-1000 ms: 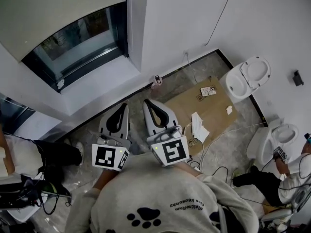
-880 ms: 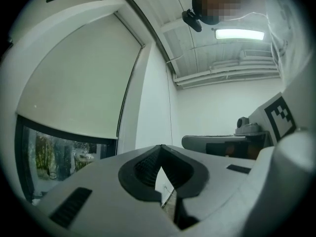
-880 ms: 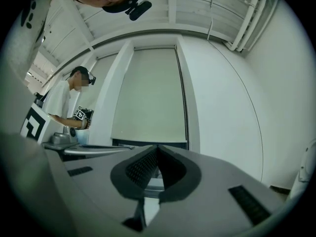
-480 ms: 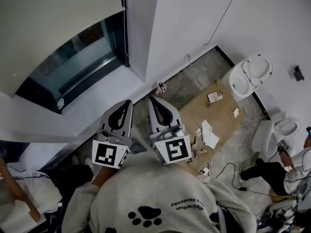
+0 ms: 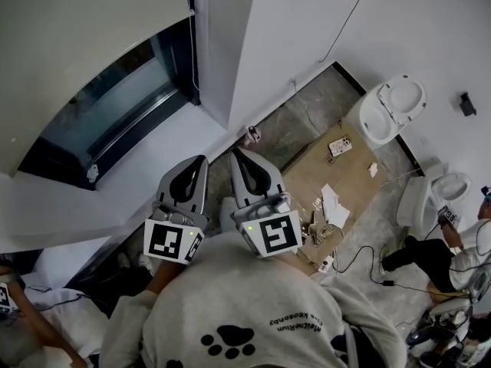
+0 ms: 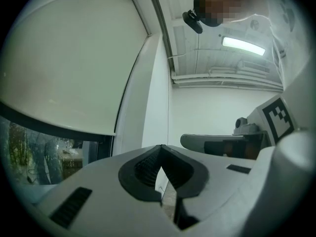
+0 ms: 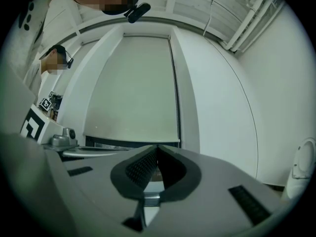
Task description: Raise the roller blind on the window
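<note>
A pale roller blind covers the upper part of the window, and dark glass shows below its bottom edge. Both grippers point level at the wall beside the window, side by side, short of the blind and touching nothing. My left gripper is shut and empty; in its own view the jaws meet in front of the blind and the glass. My right gripper is shut and empty too. Its view has the blind straight ahead, above its jaw tips.
A white wall pier stands right of the window, with a thin cord on the wall further right. Below lie a cardboard sheet with papers, cables, two toilets and a seated person.
Both grippers and the head have moved closer to the window, so the blind and wall fill more of the head view. The jaws have stayed shut.
</note>
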### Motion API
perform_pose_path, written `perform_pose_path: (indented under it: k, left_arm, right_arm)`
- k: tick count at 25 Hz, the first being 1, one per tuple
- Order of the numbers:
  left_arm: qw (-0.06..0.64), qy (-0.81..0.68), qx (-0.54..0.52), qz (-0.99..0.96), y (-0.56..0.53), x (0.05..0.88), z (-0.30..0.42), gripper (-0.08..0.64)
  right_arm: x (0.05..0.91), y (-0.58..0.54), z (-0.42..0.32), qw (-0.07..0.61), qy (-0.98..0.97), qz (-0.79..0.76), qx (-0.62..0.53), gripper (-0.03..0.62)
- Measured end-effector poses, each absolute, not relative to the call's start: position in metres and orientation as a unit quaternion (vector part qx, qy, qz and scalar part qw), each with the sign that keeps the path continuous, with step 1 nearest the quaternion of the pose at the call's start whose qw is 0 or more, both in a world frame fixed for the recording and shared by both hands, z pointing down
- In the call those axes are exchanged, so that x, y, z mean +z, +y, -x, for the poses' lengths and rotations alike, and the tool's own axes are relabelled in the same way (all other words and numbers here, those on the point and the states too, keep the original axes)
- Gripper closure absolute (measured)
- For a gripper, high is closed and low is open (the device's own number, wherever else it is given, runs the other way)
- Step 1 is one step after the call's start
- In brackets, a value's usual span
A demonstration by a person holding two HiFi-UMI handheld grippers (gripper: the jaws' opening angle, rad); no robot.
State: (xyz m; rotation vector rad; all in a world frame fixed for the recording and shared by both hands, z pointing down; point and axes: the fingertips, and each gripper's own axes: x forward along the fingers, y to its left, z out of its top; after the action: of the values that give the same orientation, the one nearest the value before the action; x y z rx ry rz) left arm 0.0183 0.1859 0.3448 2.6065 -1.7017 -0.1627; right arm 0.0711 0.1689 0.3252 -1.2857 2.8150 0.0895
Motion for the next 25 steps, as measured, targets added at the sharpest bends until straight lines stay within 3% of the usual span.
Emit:
perform_pose_path:
  k: [12,25]
  left_arm:
    - [0.019,-0.537,-0.066,-0.841,0.144,0.346,-0.005,0.552]
    - [0.019,-0.546,-0.069,-0.835,0.016,0.334,0.015,0.552]
  right_arm:
    - [0.325,0.127,-0.05,0.028,0.911,0.409,0.039,0.583]
    - [0.311,-0.002,-0.028,0.025,0.917,0.395,0.042,0.583]
